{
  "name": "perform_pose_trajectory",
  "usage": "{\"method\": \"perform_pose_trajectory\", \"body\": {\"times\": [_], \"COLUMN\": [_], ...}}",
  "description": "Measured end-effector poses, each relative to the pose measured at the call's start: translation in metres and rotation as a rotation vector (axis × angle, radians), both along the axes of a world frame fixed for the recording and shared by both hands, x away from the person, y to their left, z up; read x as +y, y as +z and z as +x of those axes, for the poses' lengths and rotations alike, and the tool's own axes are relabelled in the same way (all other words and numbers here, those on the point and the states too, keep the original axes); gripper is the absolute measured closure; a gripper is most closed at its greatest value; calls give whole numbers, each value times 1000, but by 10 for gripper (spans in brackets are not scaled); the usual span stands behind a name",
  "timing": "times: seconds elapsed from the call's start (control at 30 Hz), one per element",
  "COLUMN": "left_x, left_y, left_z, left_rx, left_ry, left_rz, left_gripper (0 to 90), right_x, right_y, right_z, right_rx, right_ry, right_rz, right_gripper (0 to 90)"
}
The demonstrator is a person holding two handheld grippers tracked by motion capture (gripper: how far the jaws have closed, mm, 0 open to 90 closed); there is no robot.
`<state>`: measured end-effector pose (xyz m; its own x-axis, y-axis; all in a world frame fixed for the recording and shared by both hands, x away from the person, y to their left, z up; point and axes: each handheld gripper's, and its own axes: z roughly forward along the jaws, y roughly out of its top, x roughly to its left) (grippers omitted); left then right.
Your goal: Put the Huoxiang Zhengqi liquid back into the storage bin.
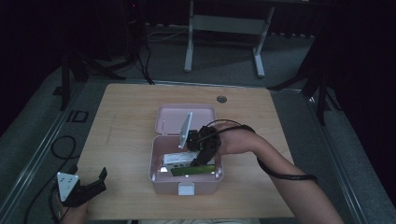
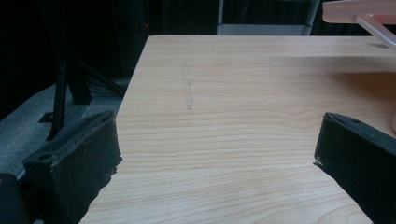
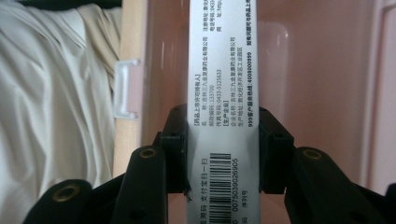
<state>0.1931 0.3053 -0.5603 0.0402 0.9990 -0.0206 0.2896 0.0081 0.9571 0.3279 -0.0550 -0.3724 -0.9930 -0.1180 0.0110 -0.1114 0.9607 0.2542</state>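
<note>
The left gripper (image 1: 95,183) rests at the near left corner of the table (image 1: 126,121), well apart from the work. Its jaws stand wide apart with nothing between them; in the left gripper view, bare wood (image 2: 224,140) lies between the two black jaws.

At the middle of the table sits a pink storage box (image 1: 159,175), lid (image 1: 170,116) swung back and lying open behind it. Inside the box lie a white carton (image 1: 175,159) and a green carton (image 1: 187,171), flat on the bottom (whether more lies beneath them cannot be told).

The right gripper (image 1: 201,140) is above the box's right half. Its jaws are clamped on a slim white medicine carton (image 3: 224,130), one pad on each narrow side, near the barcode end. In the high view the carton (image 1: 185,130) stands nearly upright, tilted slightly, over the rear edge of the box.

Judged from this layout, the packing is partly done: two cartons are already in, and the gripped carton is neither lowered nor released. Closing the lid and latch (image 1: 186,189) remains.
</note>
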Motion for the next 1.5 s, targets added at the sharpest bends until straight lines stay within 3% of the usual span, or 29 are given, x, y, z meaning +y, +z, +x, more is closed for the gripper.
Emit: {"method": "perform_pose_trajectory", "body": {"times": [0.33,0.57,0.77,1.0,1.3,1.5], "left_x": [0,0,-1,-1,-1,-1], "left_y": [0,0,0,-1,-1,-1], "left_z": [0,0,0,1,1,1], "left_rx": [2,5,9,10,10,12], "left_ry": [-3,-6,-9,-10,-10,-12], "left_rz": [2,4,4,3,2,2], "left_gripper": [2,3,3,3,2,2], "right_x": [5,6,1,-7,-12,-27], "right_y": [-43,-66,-73,-84,-76,-52], "right_z": [6,8,10,11,8,12], "right_rx": [45,79,104,101,85,52], "right_ry": [-22,-26,-43,-38,-15,-38], "right_rz": [-45,-68,-63,-118,-88,-1], "right_gripper": [620,620,619,611,500,461]}}
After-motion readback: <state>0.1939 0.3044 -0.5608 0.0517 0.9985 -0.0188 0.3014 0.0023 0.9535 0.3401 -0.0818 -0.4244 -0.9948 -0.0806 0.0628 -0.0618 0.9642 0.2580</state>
